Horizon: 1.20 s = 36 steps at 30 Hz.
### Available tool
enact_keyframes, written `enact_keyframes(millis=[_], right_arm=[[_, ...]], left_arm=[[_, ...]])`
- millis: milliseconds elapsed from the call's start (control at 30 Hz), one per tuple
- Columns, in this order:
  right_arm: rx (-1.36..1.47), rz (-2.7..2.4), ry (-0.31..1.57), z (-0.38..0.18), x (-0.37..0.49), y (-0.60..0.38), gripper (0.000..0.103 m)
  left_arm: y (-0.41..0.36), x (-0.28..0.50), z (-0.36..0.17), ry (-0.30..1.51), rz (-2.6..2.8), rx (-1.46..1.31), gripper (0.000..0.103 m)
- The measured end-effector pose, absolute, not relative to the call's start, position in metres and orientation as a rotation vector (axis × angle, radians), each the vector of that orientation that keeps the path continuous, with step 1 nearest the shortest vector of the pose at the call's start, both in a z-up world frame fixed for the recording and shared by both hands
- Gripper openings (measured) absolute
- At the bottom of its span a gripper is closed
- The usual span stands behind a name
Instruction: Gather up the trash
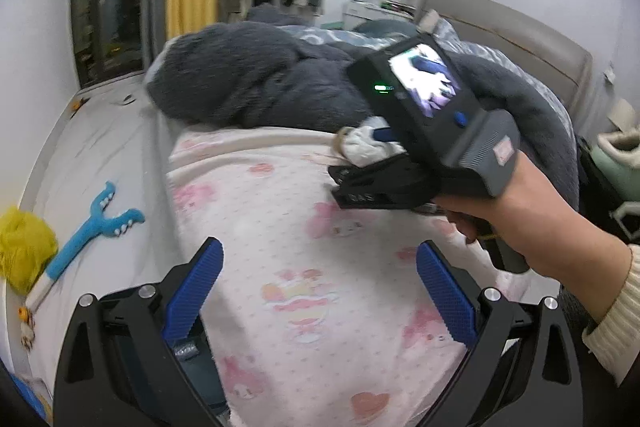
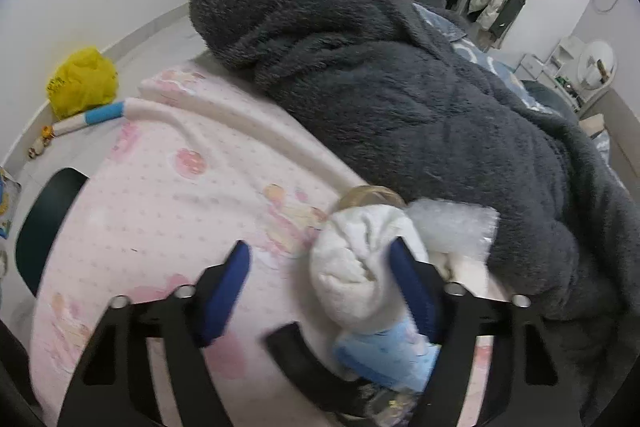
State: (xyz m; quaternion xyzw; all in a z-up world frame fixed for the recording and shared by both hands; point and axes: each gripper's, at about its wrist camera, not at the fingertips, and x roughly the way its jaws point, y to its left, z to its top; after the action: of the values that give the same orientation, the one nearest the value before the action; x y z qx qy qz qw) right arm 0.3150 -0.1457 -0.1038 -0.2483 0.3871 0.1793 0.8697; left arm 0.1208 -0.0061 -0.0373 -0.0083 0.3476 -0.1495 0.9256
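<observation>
Bed [image 1: 280,267], pink sheet: crumpled white tissue wad [image 2: 360,259] between right tool [image 2: 320,287] jaws, grip uncertain; left tool [image 1: 320,275] released, empty; grey fleece blanket [image 2: 400,87] far.

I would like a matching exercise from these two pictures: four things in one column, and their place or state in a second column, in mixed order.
Things:
1. crumpled yellow plastic bag
2. fluffy dark grey blanket
3. white tissue wad
4. left gripper

Places or states:
A. between the right gripper's blue fingers
B. on the floor by the wall
C. open, nothing between its fingers
D. heaped on the bed behind the pink patterned sheet

Pairs: 1-B, 2-D, 3-A, 4-C
</observation>
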Motion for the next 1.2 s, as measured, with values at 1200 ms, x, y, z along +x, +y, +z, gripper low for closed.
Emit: enact_keyframes(millis=[1200], right_arm=[[0.044, 0.601, 0.778, -0.057, 0.312, -0.271, 0.067]], left_arm=[[-0.084, 0.203, -0.075, 0.809, -0.513, 0.003, 0.087]])
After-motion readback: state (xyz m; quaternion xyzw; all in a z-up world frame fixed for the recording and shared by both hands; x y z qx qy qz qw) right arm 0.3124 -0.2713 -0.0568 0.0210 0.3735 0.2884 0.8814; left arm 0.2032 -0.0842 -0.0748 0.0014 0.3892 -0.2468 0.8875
